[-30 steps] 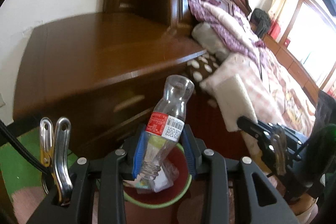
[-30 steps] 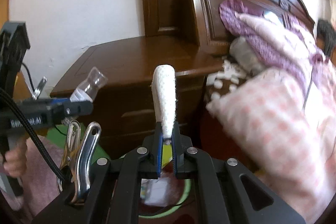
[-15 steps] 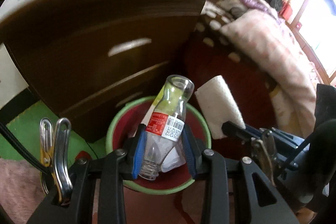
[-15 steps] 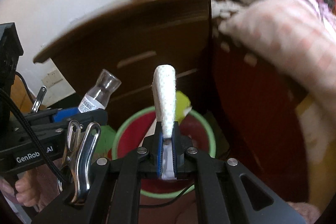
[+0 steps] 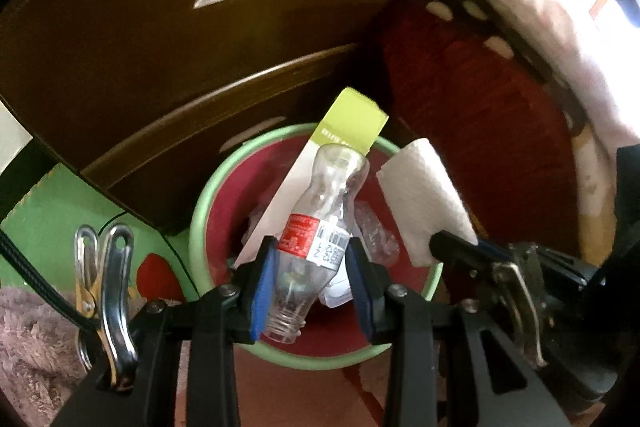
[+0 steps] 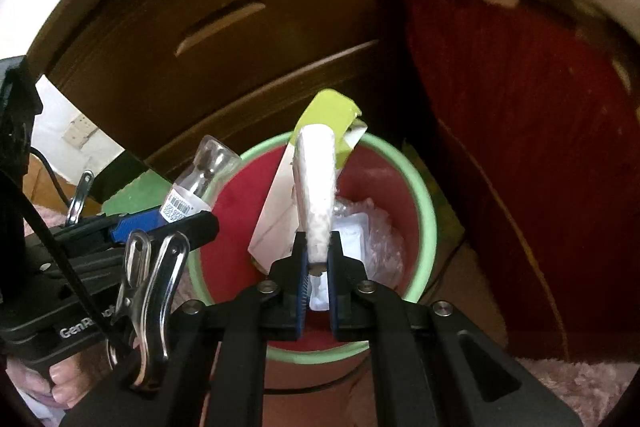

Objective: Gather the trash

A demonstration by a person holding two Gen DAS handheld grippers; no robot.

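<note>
My left gripper is shut on a clear plastic bottle with a red and white label, neck toward the camera, held over a red bin with a green rim. My right gripper is shut on a folded white tissue that stands up over the same bin. In the left wrist view the tissue hangs just right of the bottle. The right wrist view shows the bottle at the bin's left rim. A white and lime card box and crumpled clear plastic lie inside the bin.
A dark wooden nightstand with drawers stands right behind the bin. The red bed side and hanging bedding close in on the right. Green floor mat and pink fluffy rug lie left. A hand holds the left gripper.
Both grippers have sunk and tipped downward toward the bin, which now fills the lower middle of both views. The nightstand top has left view. Bottle and tissue stay gripped.
</note>
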